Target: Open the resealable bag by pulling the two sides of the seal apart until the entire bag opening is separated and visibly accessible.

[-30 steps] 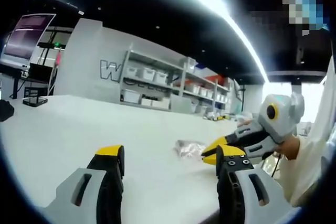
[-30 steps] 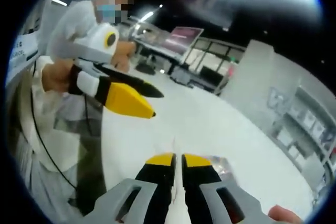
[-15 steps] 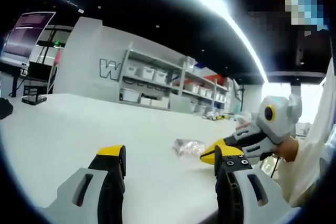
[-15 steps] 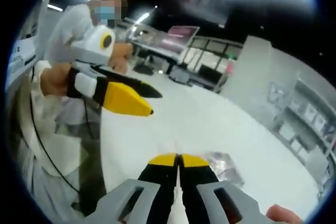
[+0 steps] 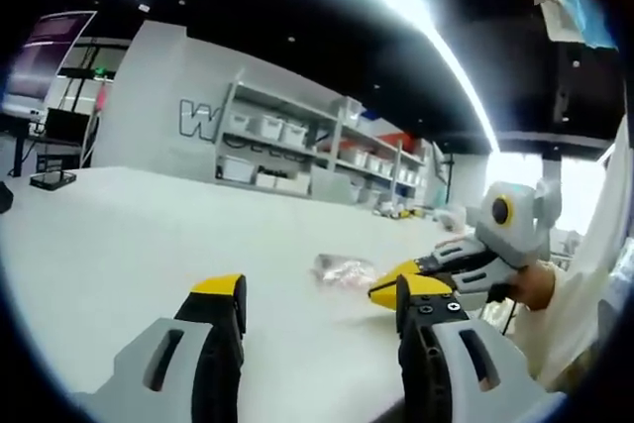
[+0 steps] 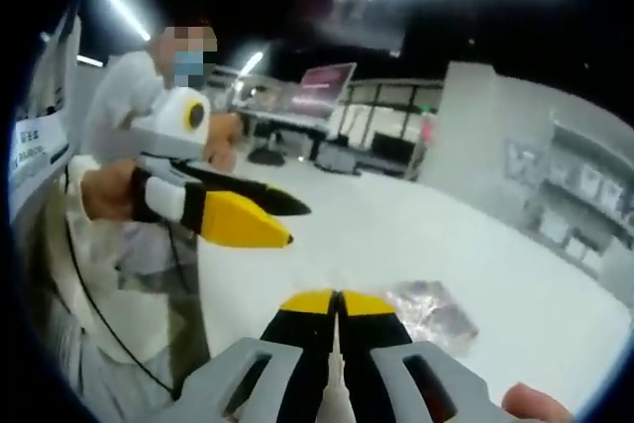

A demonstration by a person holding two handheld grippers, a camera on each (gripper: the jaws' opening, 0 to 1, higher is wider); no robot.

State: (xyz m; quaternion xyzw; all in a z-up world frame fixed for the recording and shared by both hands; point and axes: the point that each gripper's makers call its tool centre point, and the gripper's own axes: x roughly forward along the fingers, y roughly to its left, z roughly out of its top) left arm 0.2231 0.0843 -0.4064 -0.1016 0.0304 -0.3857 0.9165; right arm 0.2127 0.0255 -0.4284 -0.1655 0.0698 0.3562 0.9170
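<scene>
My left tool (image 5: 319, 294) is spread wide above the white counter (image 5: 119, 235); my right tool (image 6: 335, 300) is pressed together, gripping nothing. The resealable bag (image 5: 344, 270) lies flat beside its tips. The left gripper view adds shelving (image 5: 297, 151) with bins.

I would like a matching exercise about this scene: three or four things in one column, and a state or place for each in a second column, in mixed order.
Things:
1. left gripper
2. right gripper
3. resealable bag
4. shelving

States or places:
A. against the far wall, holding white bins
B. jaws wide apart, nothing between them
C. lying flat on the white table, held by neither gripper
D. yellow tips pressed together

Pairs: 1-B, 2-D, 3-C, 4-A
</scene>
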